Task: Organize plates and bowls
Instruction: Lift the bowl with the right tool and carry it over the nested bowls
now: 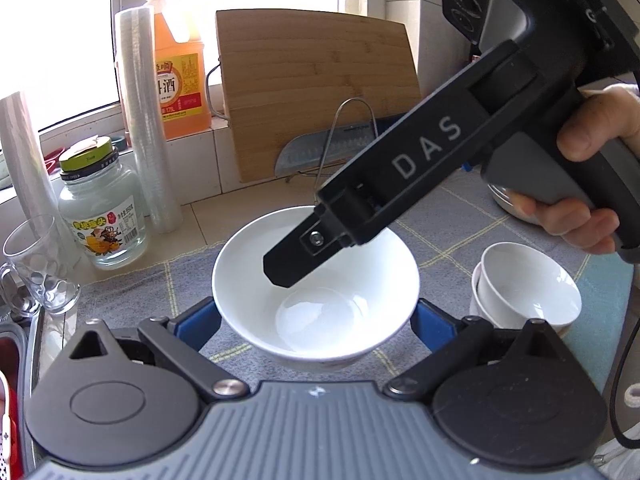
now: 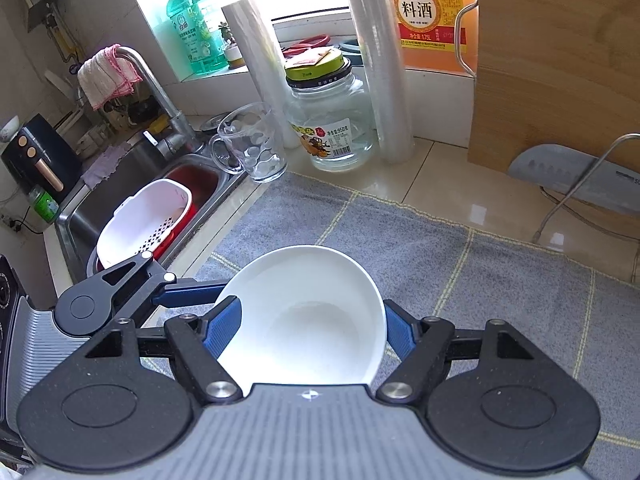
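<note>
Both your grippers clamp one white bowl (image 1: 316, 284) above the grey mat (image 2: 500, 280) on the desk. Your left gripper (image 1: 316, 320) pinches its sides, and your right gripper (image 2: 312, 328) pinches its rim, tilting it. Two stacked cups (image 1: 528, 288) sit just right of it.

Domestic kitchen. Evidence: stainless steel sink (image 2: 120, 196) with chrome tap (image 2: 160, 96), green dish-soap bottle (image 2: 192, 28), bamboo cutting board (image 1: 316, 92), orange cooking-wine jug (image 1: 180, 76), tiled tabletop (image 2: 440, 168).
</note>
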A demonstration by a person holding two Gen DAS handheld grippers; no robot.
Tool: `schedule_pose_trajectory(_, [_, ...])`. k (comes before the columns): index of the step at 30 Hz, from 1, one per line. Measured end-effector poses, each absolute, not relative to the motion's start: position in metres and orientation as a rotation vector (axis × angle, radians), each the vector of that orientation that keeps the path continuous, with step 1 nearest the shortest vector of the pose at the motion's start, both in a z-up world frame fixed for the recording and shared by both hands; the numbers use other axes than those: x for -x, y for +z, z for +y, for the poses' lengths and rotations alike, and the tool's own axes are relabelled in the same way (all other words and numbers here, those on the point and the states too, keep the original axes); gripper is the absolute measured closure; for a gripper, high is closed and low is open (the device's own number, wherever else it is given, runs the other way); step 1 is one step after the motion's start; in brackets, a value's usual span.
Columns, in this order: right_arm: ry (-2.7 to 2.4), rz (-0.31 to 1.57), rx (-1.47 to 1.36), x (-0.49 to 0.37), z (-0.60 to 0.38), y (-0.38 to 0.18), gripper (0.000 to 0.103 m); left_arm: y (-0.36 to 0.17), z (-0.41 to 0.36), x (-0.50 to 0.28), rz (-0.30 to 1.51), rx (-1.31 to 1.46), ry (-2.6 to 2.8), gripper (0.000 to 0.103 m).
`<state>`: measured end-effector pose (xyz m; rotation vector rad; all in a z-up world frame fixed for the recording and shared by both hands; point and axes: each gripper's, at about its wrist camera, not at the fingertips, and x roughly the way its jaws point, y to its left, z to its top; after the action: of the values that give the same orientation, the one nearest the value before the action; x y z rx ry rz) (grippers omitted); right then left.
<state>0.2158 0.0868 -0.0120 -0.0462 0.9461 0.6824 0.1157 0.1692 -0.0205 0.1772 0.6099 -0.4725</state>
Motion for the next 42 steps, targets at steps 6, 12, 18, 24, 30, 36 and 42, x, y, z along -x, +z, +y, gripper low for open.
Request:
schedule_pose_trajectory(6, [0.653,0.931,0.025,-0.195,0.064,-0.008,0.023,-0.017,0.153,-0.104,0.609,-0.194,-0.512,0.003])
schedule_pose_trajectory(12, [0.615,0.921,-0.007,-0.179,0.039,-0.003,0.023,-0.011,0.134,-0.094,0.603,-0.216,-0.559,0.003])
schedule_pose_trajectory(18, [0.568,0.901,-0.008,-0.162,0.016,0.007,0.023,-0.004,0.113,-0.087,0.590,-0.230,-0.606,0.003])
schedule_pose_trajectory(24, [0.519,0.887,-0.004,-0.148,-0.007,0.016,0.023,0.002,0.093,-0.083,0.572,-0.240,-0.657,0.003])
schedule_pose_trajectory(30, [0.471,0.874,-0.015,-0.136,-0.029,0.022,0.023,0.001,0.073,-0.080,0.563,-0.246,-0.708,0.003])
schedule_pose_trajectory(36, [0.420,0.881,-0.018,-0.127,-0.047,0.021,0.023,-0.003,0.055,-0.079,0.573,-0.240,-0.751,0.003])
schedule_pose_trajectory(42, [0.396,0.904,-0.029,-0.125,-0.055,0.012,0.023,-0.010,0.049,-0.078,0.591,-0.241,-0.772,0.003])
